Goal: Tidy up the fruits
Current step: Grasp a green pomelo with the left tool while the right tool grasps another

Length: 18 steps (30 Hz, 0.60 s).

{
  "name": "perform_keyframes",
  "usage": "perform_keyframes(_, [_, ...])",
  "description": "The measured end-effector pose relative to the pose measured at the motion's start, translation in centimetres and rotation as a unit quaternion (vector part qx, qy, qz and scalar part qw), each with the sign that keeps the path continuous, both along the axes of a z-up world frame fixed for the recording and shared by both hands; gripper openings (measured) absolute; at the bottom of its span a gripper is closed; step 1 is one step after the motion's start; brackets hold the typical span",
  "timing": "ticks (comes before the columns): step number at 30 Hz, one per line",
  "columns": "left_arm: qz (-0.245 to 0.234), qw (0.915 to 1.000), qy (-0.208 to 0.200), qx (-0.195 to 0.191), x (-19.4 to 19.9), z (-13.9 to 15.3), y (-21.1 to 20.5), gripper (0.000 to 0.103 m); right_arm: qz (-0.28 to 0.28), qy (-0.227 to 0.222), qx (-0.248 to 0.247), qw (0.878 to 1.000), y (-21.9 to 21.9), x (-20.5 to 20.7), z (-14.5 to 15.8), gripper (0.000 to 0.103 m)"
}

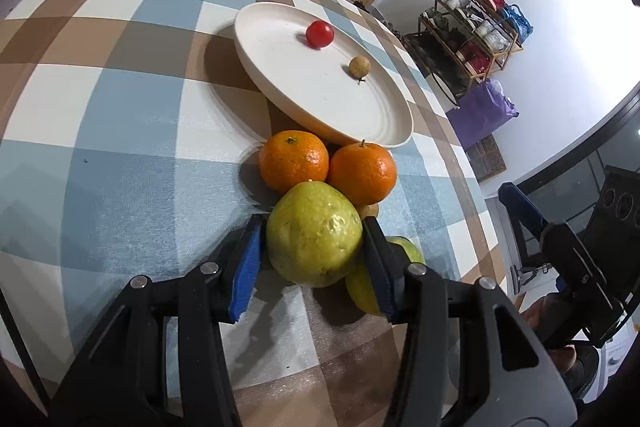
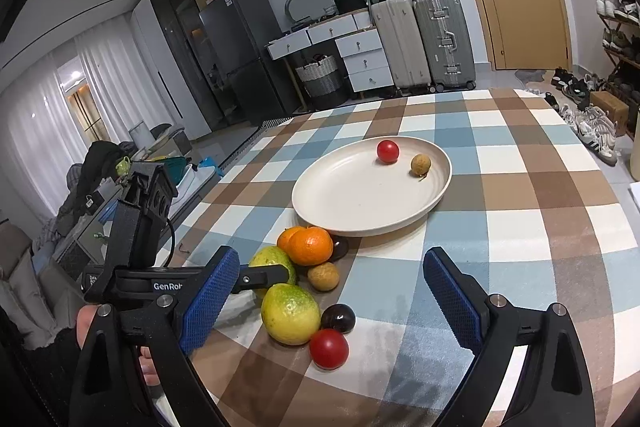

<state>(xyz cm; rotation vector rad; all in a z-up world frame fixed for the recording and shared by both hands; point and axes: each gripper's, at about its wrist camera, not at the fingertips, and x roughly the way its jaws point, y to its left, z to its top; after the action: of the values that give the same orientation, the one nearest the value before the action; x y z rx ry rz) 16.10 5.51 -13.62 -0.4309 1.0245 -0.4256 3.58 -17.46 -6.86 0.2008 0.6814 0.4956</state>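
Observation:
My left gripper (image 1: 314, 233) is shut on a green-yellow guava (image 1: 314, 233), blue pads on both its sides, low over the checked tablecloth. Two oranges (image 1: 294, 161) (image 1: 362, 173) lie just beyond it, in front of a cream plate (image 1: 376, 123) that holds a red tomato (image 1: 319, 34) and a brown longan (image 1: 359, 66). My right gripper (image 2: 332, 291) is open and empty above the near fruit: a green lemon (image 2: 291, 314), a dark plum (image 2: 338, 318), a red tomato (image 2: 329, 348), a longan (image 2: 323, 276). The held guava (image 2: 269, 259) and plate (image 2: 320, 203) show there too.
The table (image 2: 540, 227) has a blue, brown and white checked cloth. A second dark fruit (image 2: 341, 247) sits beside the orange (image 2: 310, 246) under the plate rim. Suitcases, drawers and a door stand behind the table; a shoe rack (image 1: 472, 27) stands to the right.

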Motion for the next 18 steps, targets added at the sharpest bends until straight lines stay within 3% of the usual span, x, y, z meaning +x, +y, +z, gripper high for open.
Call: perform_keyframes(18, [0.007, 0.9996, -0.026, 0.003, -2.5, 1.5, 2.8, 0.046, 0.064, 0.008, -0.023, 0.998, 3.0, -0.1, -1.6, 0.095])
